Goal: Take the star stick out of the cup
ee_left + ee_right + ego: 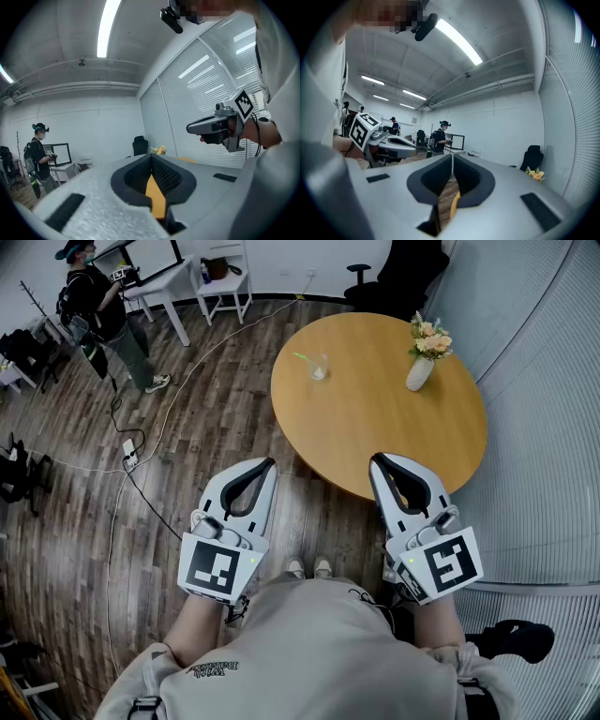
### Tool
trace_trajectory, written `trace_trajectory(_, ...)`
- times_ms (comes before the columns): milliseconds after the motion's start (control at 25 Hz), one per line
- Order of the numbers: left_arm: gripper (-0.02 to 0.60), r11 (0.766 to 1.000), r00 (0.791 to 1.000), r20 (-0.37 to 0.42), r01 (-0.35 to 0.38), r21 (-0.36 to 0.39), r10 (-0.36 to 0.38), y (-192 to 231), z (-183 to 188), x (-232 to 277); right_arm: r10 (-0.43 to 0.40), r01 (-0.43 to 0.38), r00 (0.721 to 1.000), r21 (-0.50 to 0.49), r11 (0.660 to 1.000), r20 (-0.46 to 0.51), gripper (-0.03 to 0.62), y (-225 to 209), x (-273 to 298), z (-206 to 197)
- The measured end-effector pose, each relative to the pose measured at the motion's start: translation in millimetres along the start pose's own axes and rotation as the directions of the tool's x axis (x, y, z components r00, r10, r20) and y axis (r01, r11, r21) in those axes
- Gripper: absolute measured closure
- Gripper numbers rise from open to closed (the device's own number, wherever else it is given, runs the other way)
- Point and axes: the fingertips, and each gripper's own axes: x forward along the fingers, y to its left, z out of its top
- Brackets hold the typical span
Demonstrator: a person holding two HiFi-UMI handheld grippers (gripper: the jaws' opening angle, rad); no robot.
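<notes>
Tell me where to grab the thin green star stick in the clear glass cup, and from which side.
Grip the thin green star stick on its bare upper length, the part that juts past the rim of the clear glass cup. It leans toward the left in the head view, so coming down from above on that side, jaws across the stick, looks best.

table: near half bare | vase: far right, well apart from cup
</notes>
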Motion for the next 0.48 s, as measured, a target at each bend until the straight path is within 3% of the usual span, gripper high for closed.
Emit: trace_trajectory(480,0.56,1.0,1.0,-0.015,-0.013,0.018,0.014,-9.7,0.5,6.7,-0.008,0.007,1.0,0.026,1.0,0.012,0.559,-13.1,-6.1,-4.5)
